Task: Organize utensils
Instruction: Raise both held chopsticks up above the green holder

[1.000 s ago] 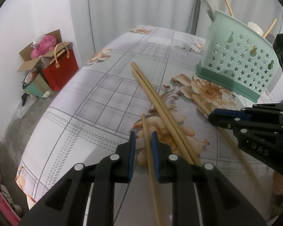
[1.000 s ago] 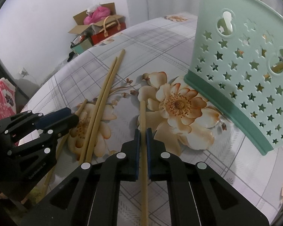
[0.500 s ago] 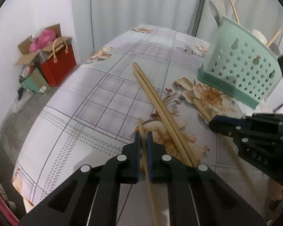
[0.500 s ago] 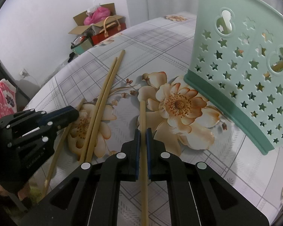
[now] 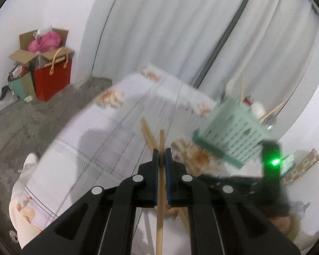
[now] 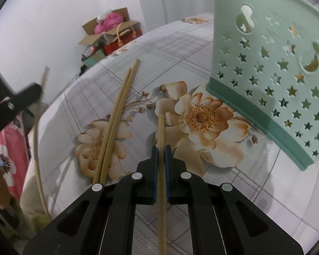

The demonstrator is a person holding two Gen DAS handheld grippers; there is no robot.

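My left gripper [image 5: 161,155] is shut on a wooden chopstick [image 5: 161,140] and holds it up off the floral tablecloth [image 5: 108,148]; this view is blurred. From the right wrist view, the left gripper [image 6: 35,91] hangs at the far left with its chopstick [image 6: 37,159] slanting down. My right gripper [image 6: 161,152] is shut on a second chopstick [image 6: 160,127] lying on the cloth. A pair of chopsticks [image 6: 117,116] lies loose between the two grippers. The mint star-holed utensil basket [image 6: 276,74] stands at the right, holding chopsticks and spoons [image 5: 257,108].
A red bag [image 5: 53,80] and an open cardboard box [image 5: 32,48] sit on the floor by the wall. White curtains [image 5: 180,31] hang behind the table. The table's left edge [image 6: 51,114] drops off near the left gripper. A pink floral cloth [image 6: 8,155] shows below it.
The left gripper shut on the chopstick, then lifted it off the table and tipped upward. The right gripper stayed still, shut on its chopstick.
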